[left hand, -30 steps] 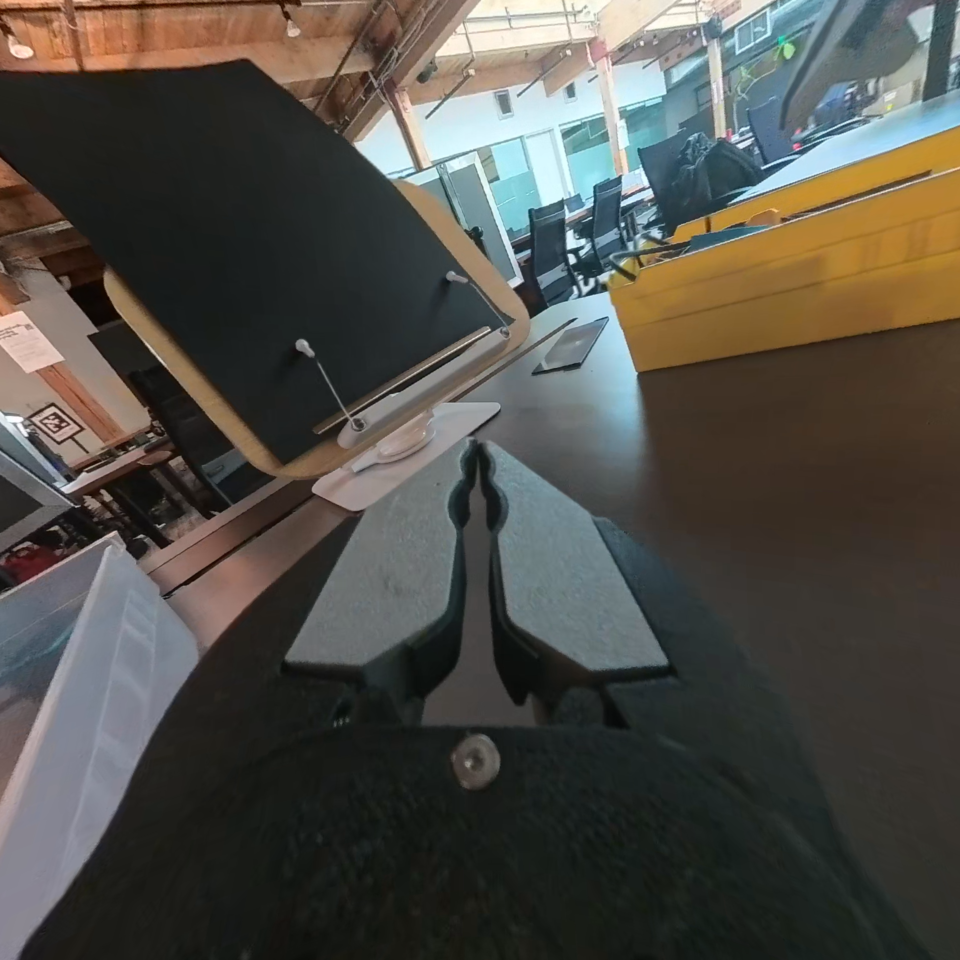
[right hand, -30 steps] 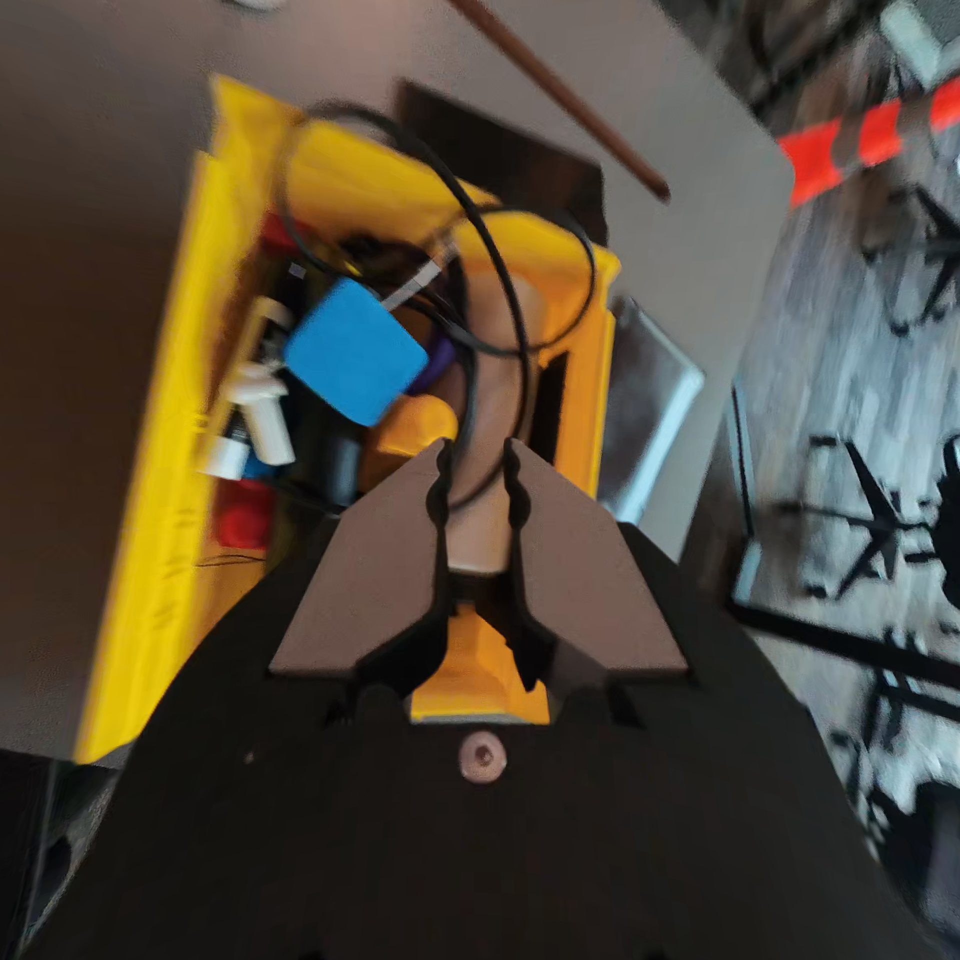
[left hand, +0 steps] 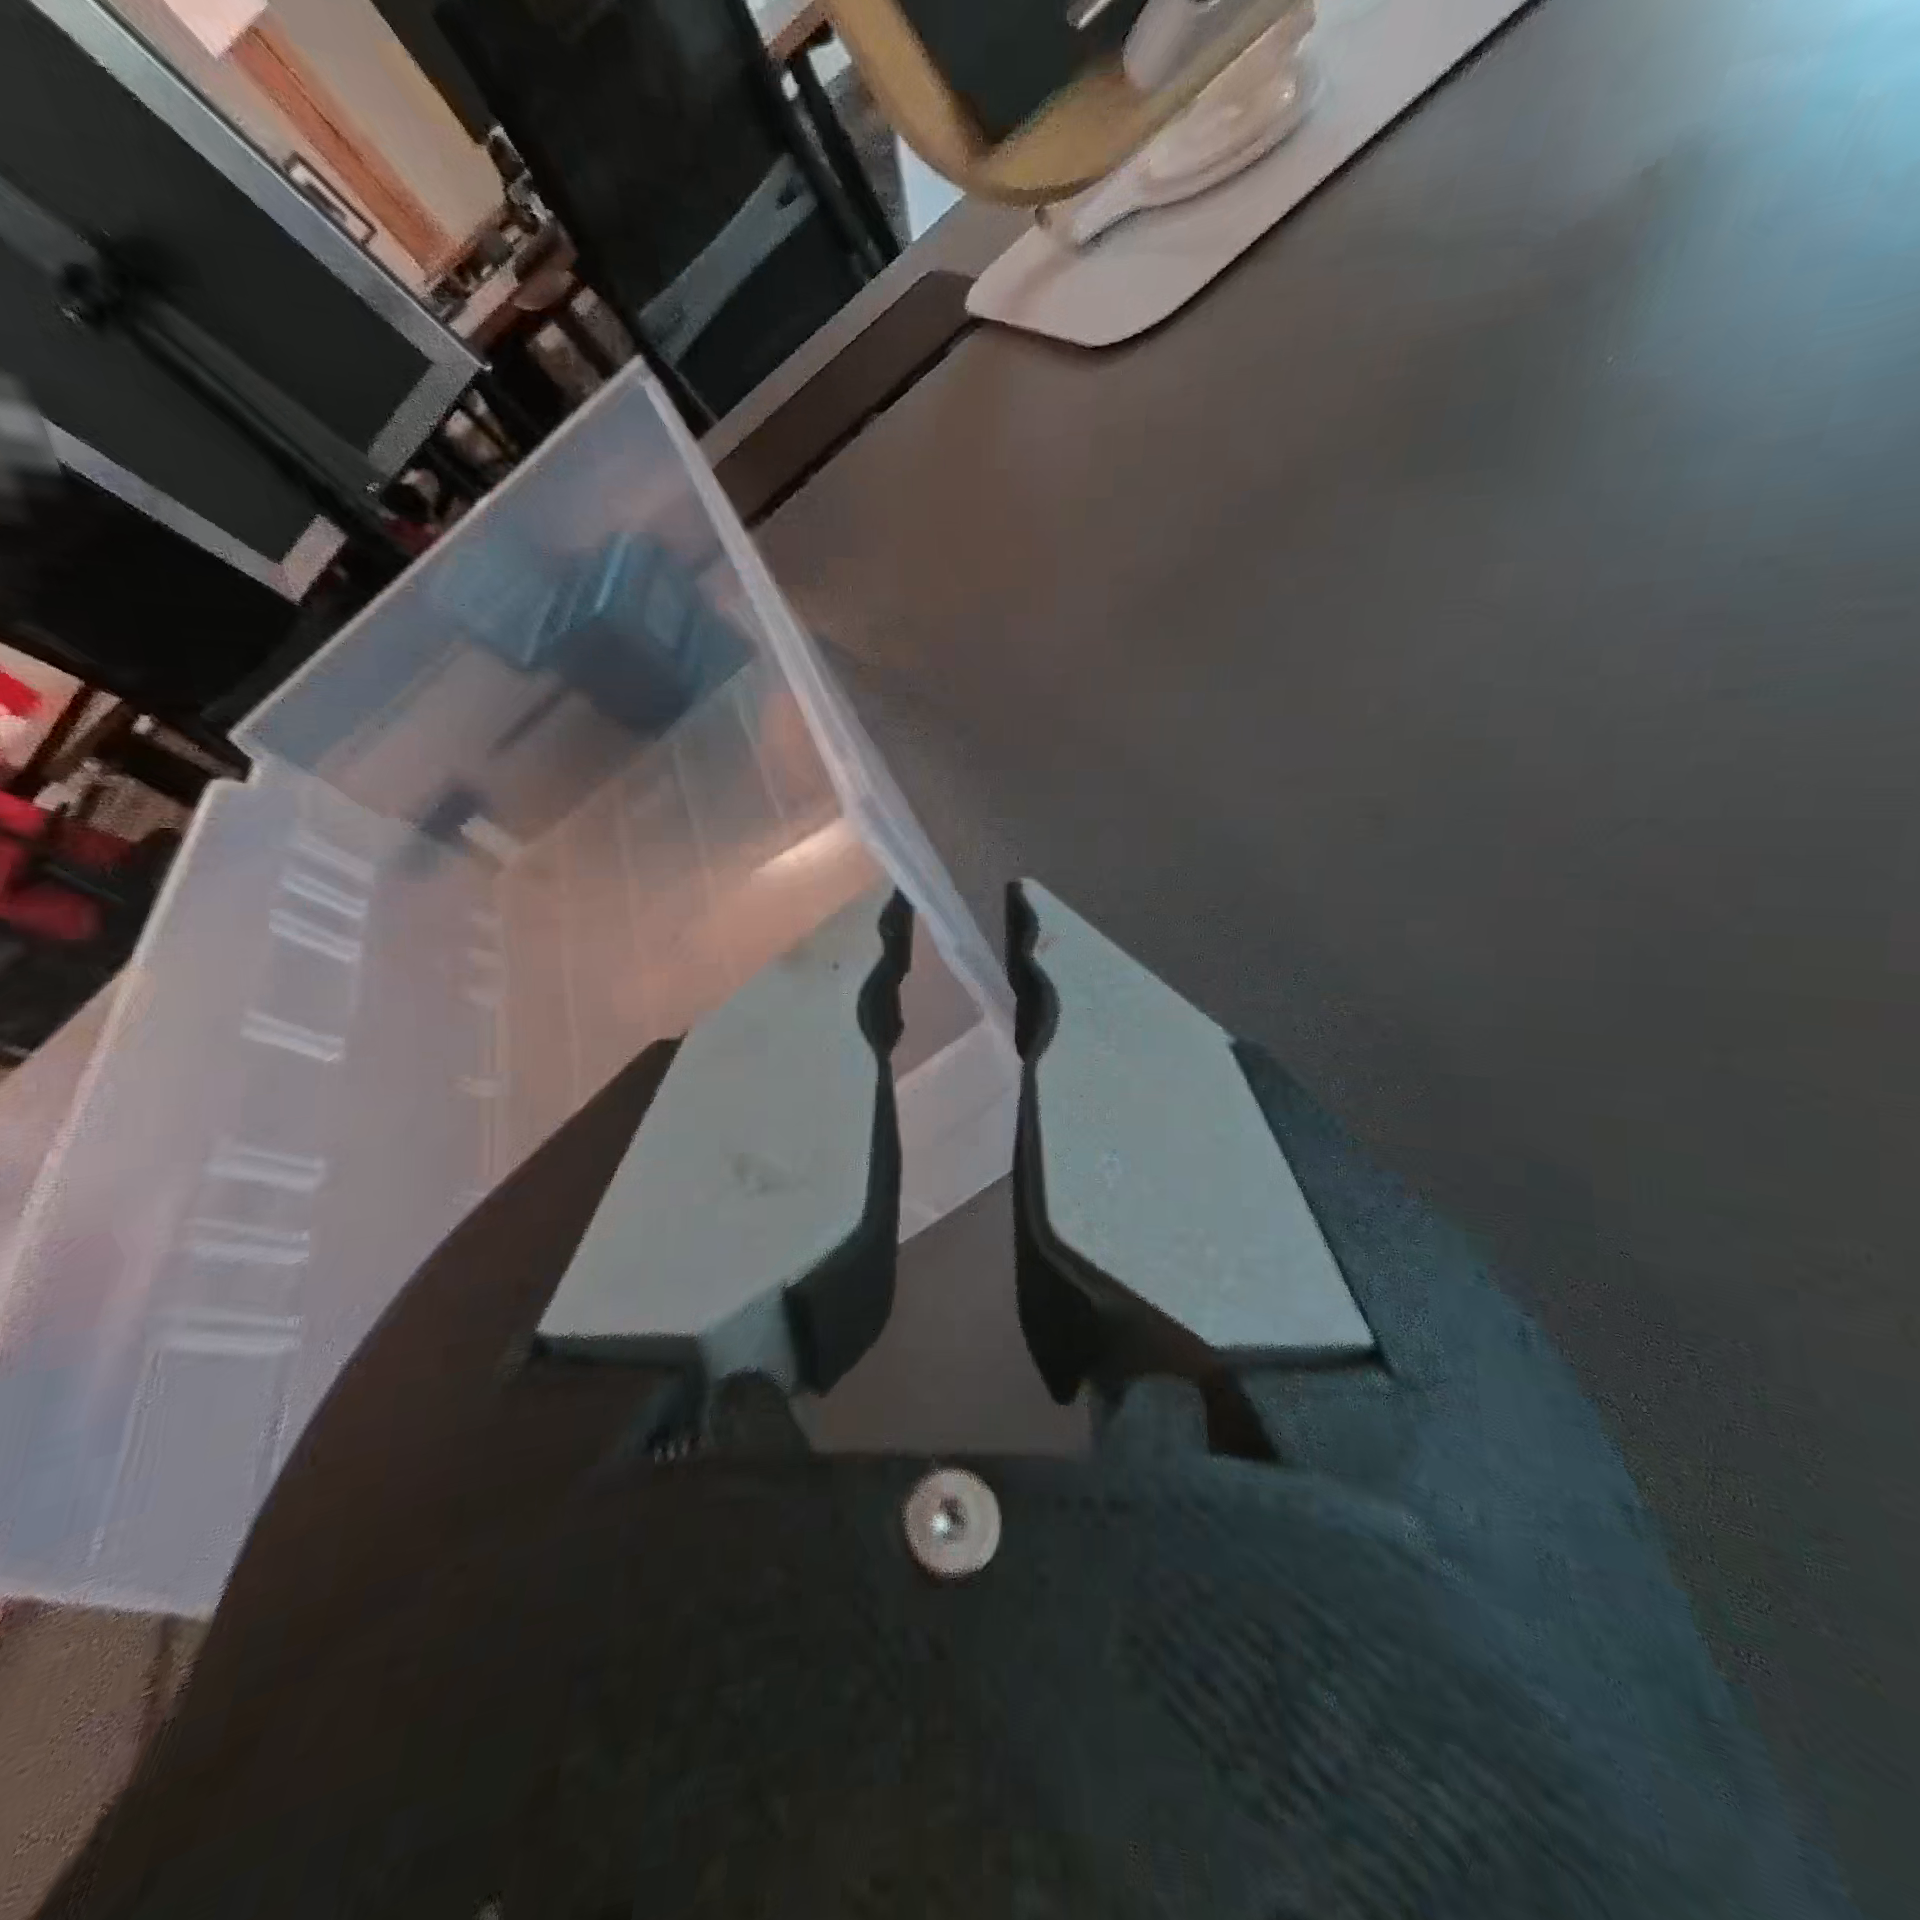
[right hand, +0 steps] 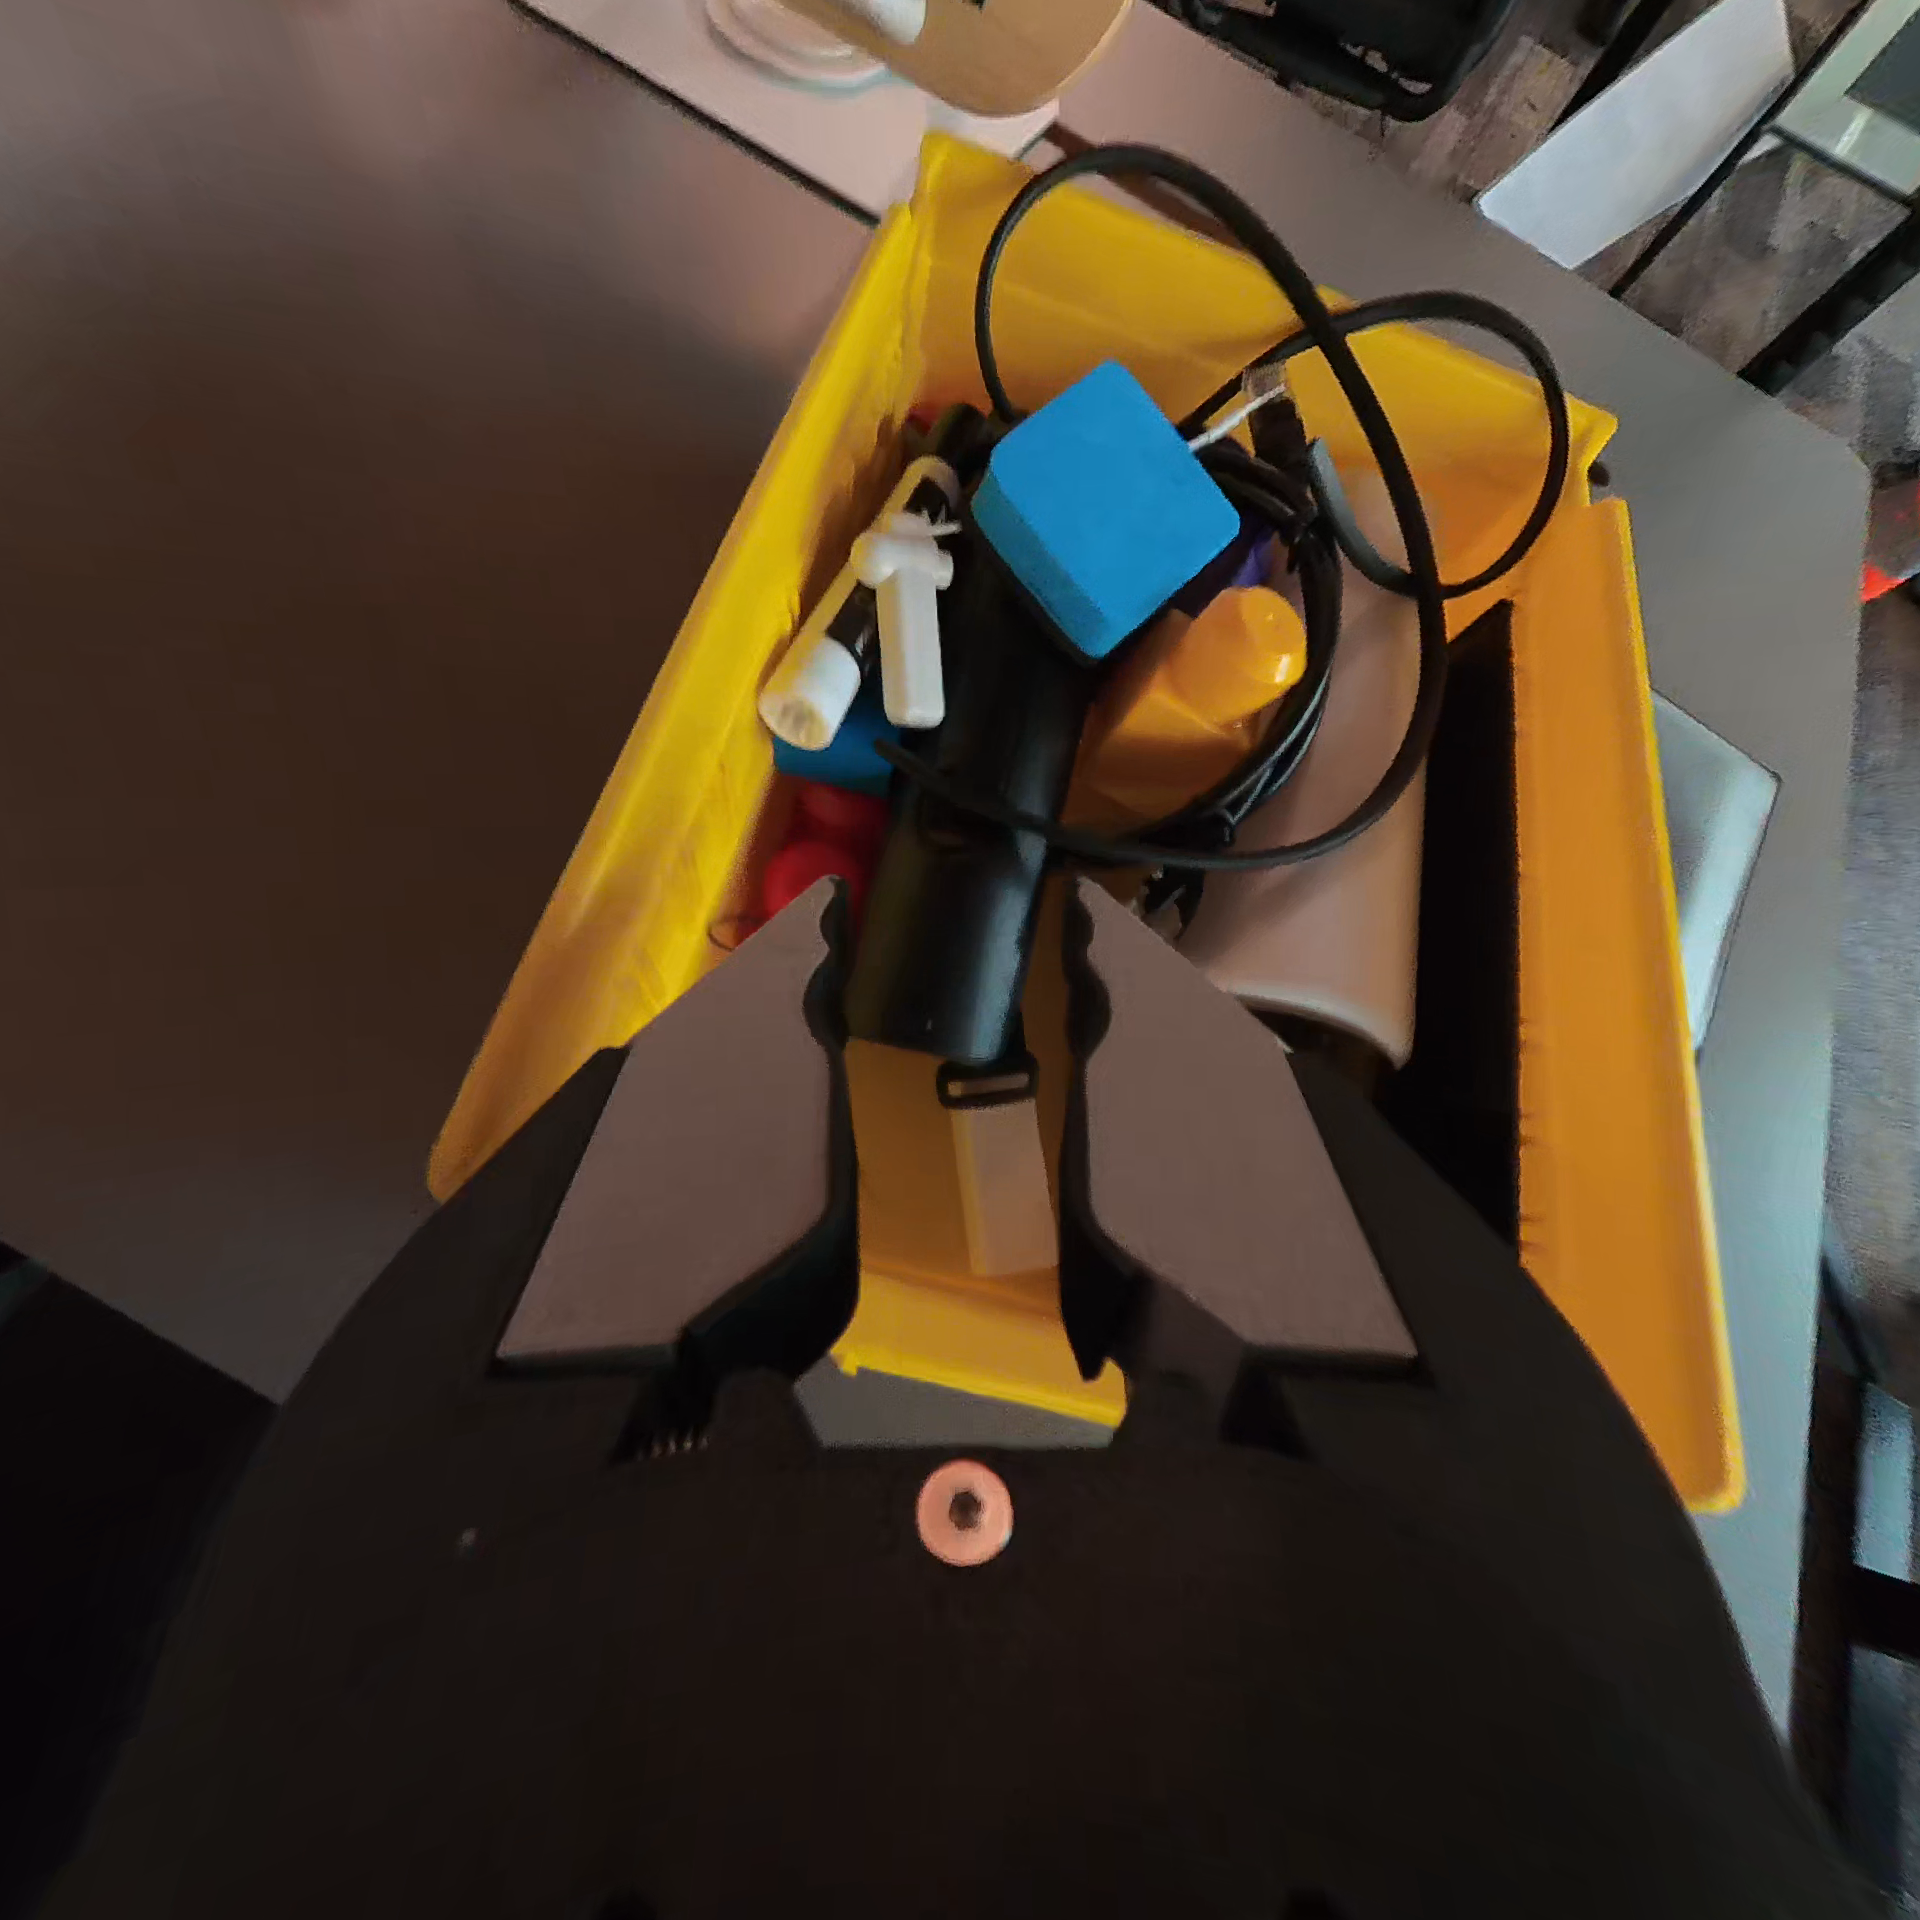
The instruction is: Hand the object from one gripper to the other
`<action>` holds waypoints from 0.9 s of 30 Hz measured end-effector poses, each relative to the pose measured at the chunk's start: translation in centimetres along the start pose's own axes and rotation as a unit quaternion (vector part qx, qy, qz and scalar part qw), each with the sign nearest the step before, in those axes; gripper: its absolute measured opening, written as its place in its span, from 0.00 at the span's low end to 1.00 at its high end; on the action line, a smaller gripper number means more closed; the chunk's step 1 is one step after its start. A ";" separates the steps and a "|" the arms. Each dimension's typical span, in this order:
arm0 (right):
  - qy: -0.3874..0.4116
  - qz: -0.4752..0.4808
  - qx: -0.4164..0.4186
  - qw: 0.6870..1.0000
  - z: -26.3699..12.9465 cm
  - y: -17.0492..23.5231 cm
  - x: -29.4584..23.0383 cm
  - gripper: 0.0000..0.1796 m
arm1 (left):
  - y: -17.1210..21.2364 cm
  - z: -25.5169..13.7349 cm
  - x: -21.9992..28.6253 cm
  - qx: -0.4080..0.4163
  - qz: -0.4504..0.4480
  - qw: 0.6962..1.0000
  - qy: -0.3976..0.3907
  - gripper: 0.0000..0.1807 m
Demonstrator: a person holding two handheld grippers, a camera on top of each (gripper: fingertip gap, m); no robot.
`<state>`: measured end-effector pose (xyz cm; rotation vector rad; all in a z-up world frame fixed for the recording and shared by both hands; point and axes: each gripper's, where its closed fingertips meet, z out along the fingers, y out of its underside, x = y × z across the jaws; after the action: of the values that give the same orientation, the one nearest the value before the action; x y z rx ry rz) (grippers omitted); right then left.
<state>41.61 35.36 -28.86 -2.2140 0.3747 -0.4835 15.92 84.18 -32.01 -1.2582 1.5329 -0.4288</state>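
Observation:
In the right wrist view, my right gripper (right hand: 956, 904) is open above a yellow bin (right hand: 665, 831) full of small items. Its fingertips stand on either side of a black cylindrical handle (right hand: 966, 852) lying in the bin; I cannot tell if they touch it. A blue foam block (right hand: 1107, 509), a white plug piece (right hand: 909, 634), an orange object (right hand: 1216, 675) and a black cable (right hand: 1392, 436) lie around it. In the left wrist view, my left gripper (left hand: 956, 920) is open and empty at the rim of a clear plastic bin (left hand: 416, 1039).
A dark table (left hand: 1455, 727) carries both bins. A book stand on a white base (left hand: 1122, 260) sits at the far side. A blue-grey item (left hand: 613, 634) shows through the clear bin's wall. A tan roll (right hand: 1340, 914) and red pieces (right hand: 810, 842) lie in the yellow bin. Spacing between my two grippers at the tips: around 55 centimetres. To the white plug piece (right hand: 909, 634): right tips about 7 centimetres, left tips about 50 centimetres. My right gripper is the nearer one to the blue foam block (right hand: 1107, 509): about 9 centimetres, against 55 centimetres.
My left gripper has turned from the book stand towards the clear bin and opened. My right gripper has opened wider and shifted from the tan roll to the black handle.

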 end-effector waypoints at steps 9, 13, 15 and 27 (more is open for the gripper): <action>-0.007 0.054 0.015 0.998 -0.3 3.3 1.2 0.19 | 3.4 -4.1 -2.3 -0.033 0.296 0.950 -0.097 0.08; -0.013 0.048 0.023 0.998 0.1 3.6 0.6 0.18 | 5.2 -6.1 -2.6 -0.042 0.383 0.912 -0.139 0.07; -0.011 0.037 0.019 0.999 0.1 3.6 0.3 0.17 | 6.4 -7.2 -3.0 -0.050 0.421 0.893 -0.153 0.06; -0.025 0.019 0.016 0.999 0.2 3.1 -2.4 0.18 | 5.1 -11.3 -2.5 -0.013 0.192 0.980 -0.052 0.01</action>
<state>39.27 34.57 -31.90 -2.1796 0.3785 -0.4103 3.37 84.65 -30.53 -0.9570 1.6477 -0.0911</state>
